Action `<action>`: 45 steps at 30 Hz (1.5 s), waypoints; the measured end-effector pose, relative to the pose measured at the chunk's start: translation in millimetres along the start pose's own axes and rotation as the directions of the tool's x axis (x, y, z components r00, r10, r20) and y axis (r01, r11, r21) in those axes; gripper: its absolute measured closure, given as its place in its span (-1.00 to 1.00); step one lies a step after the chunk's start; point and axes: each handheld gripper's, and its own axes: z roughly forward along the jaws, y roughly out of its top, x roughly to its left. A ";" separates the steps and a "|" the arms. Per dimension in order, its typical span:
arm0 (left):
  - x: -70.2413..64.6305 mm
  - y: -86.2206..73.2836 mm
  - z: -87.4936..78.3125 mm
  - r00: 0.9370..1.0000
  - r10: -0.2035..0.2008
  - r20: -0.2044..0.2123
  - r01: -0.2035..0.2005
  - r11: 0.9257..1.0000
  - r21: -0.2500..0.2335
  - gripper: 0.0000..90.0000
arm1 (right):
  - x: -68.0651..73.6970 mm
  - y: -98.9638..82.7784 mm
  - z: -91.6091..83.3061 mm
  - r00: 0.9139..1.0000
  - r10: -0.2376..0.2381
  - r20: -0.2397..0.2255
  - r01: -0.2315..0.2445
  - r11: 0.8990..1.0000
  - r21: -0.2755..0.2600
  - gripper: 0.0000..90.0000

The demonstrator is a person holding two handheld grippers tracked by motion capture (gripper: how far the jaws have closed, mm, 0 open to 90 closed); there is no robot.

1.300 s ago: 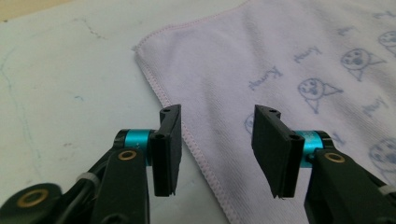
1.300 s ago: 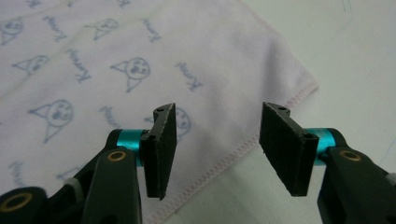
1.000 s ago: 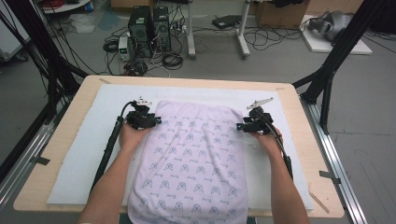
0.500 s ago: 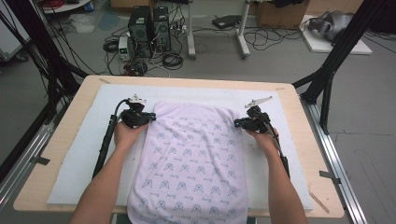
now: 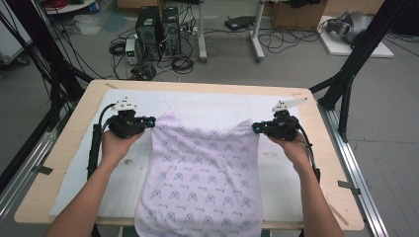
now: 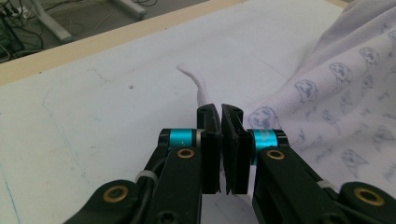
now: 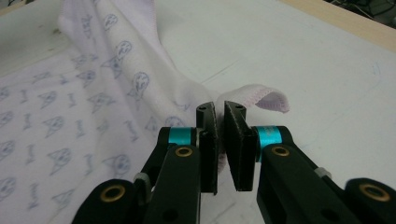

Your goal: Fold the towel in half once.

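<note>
A pale lilac cloth printed with small grey animal faces [image 5: 202,177] is spread over the white sheet [image 5: 74,182] that covers the light wooden table [image 5: 59,143], and its near edge is hung over the table's front edge. Its 2 far corners are raised off the sheet into peaks. The left corner is pinched by the left gripper [image 5: 151,120], whose jaws have just been closing and are seen in the left gripper view pressed together on a thin white strip of the fabric [image 6: 219,140]. The right corner is pinched likewise by the right gripper [image 5: 256,128]; in the right gripper view [image 7: 221,140] its jaws, also just closed, are clamped on the pink-stitched hem [image 7: 261,98], which is curled over beyond them.
</note>
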 end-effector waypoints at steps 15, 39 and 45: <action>-47.9 -63.6 -48.8 0.995 0.093 0.044 -0.094 0.995 0.018 0.90 | 56.3 -48.0 -20.9 0.997 -0.047 -0.064 0.049 0.998 0.025 0.86; -47.0 -64.7 -17.1 0.993 0.013 0.117 -0.024 0.995 0.096 -0.14 | 63.9 -60.2 9.1 0.999 -0.032 -0.040 0.036 0.994 0.107 -0.09; -44.2 -61.2 -4.5 0.989 0.037 0.143 -0.053 0.992 0.113 0.75 | 57.1 -60.9 28.6 0.996 -0.023 -0.089 0.039 0.983 0.180 0.51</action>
